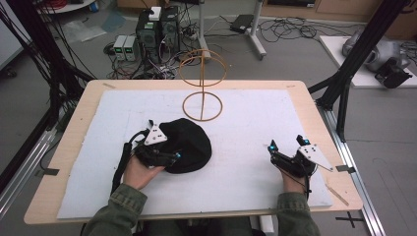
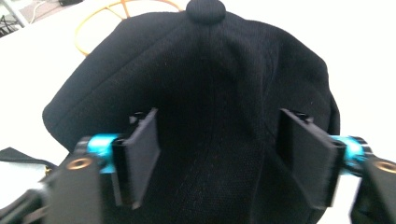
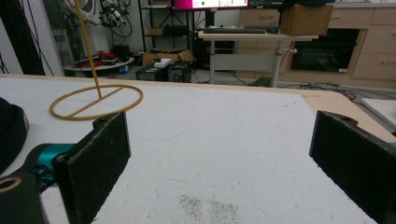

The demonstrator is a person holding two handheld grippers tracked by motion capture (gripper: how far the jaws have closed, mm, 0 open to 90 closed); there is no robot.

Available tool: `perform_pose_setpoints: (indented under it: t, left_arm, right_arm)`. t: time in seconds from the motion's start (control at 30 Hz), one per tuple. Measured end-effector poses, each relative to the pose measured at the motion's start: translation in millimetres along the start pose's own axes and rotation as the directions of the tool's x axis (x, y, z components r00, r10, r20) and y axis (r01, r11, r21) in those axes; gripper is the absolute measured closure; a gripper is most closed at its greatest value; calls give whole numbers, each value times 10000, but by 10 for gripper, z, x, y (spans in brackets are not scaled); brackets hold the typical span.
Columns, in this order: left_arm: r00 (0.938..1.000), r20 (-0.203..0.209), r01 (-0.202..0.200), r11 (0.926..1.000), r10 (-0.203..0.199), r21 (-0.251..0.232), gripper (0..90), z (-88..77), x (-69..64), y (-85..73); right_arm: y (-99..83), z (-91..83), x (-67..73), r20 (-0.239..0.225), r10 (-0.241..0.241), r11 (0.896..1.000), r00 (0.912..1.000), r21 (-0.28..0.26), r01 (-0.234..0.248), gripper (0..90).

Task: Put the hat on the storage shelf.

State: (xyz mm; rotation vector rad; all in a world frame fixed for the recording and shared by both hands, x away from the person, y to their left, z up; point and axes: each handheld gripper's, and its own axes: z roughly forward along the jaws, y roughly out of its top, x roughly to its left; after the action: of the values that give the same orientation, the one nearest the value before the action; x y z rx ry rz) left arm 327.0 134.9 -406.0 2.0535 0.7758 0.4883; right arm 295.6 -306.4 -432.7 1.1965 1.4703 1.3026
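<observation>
Black cap (image 1: 186, 146) lies on our tabletop (image 1: 255, 128) at seven o'clock from the wire stand (image 1: 202, 84), our left gripper (image 2: 219, 154) straddling its crown unclenched while the right gripper (image 3: 219, 154) gapes empty, so we risk pinching only loose fabric that slips free.

Black cap (image 2: 201, 116) perhaps hides its own brim.

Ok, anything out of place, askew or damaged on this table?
Nothing stands out. The black cap lies crown up on the white mat, the wire stand is upright behind it, and a faint dark smudge marks the mat.
</observation>
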Motion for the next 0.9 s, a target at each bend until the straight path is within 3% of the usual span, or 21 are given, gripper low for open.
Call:
perform_pose_setpoints:
  t: [0.07,0.13,0.2,0.23,0.4,0.53,0.9]
  left_arm:
    - [9999,127,83,10000,-83,-7,487,-5,4,1]
    - [9984,546,153,9998,-149,-81,671,-14,10,1]
    - [9988,481,-18,9999,23,-100,830,-15,-6,-4]
    - [9991,394,-170,9998,174,-111,868,-19,-11,-4]
    - [9982,227,-550,9976,560,-427,879,-22,-47,-16]
    - [9979,179,-613,9965,624,-560,879,-38,-52,-39]
    - [9982,-515,-400,9868,323,-1570,880,-178,-37,-40]
  right_arm:
    - [0,0,-1,2,-18,10000,10000,-9,18,44]
    - [0,-1,2,13,-5,10000,10000,8,5,44]
    - [0,2,0,0,-25,10000,10000,-13,25,44]
    - [0,4,1,-2,-12,10000,10000,-17,12,44]
    - [-1,-1,7,-14,-14,10000,10000,37,14,44]
    - [-3,4,8,-44,-37,10000,10000,34,37,44]
    - [-7,19,27,-130,-237,9997,9996,85,238,44]
